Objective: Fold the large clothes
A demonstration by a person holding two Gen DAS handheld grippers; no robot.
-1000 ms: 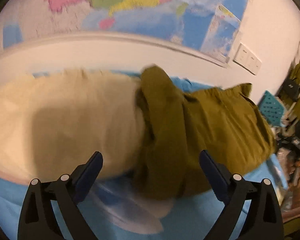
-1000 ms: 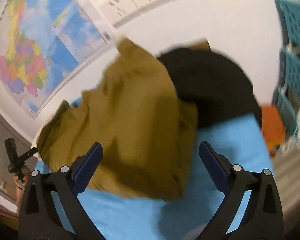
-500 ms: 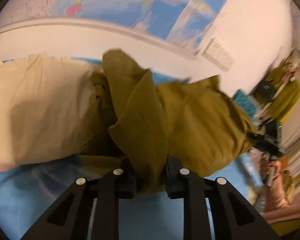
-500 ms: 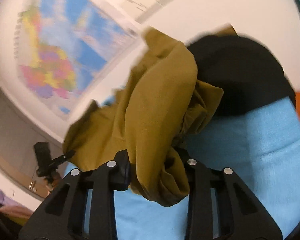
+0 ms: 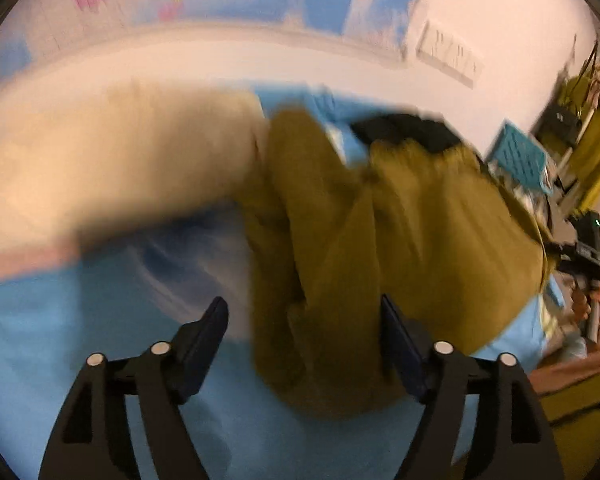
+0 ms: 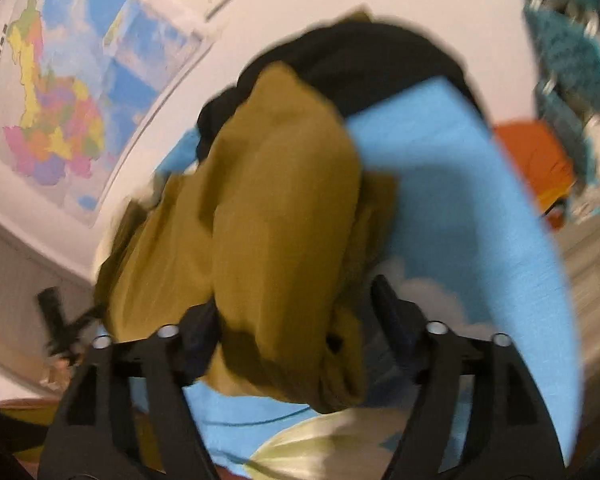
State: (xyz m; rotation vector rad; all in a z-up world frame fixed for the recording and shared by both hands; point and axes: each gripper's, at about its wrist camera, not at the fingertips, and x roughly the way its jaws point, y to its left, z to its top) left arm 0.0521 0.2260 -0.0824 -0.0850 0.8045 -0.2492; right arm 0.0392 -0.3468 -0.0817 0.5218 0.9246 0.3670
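Observation:
An olive-green garment (image 5: 400, 248) lies bunched on the blue sheet (image 5: 80, 340). It also shows in the right wrist view (image 6: 276, 232). My left gripper (image 5: 302, 320) is open, its jaws wide on either side of a fold of the garment. My right gripper (image 6: 294, 312) is open too, with a bunched lump of the garment lying between its jaws. Both views are motion-blurred.
A cream garment (image 5: 112, 160) lies left of the olive one. A black garment (image 6: 364, 64) lies behind it against the white wall. A map (image 6: 72, 92) hangs on the wall. Teal baskets (image 6: 572, 52) and an orange cloth (image 6: 536, 160) are off the bed's right.
Half a second ago both grippers were shut on the olive garment. Both have now opened and the cloth has dropped onto the sheet.

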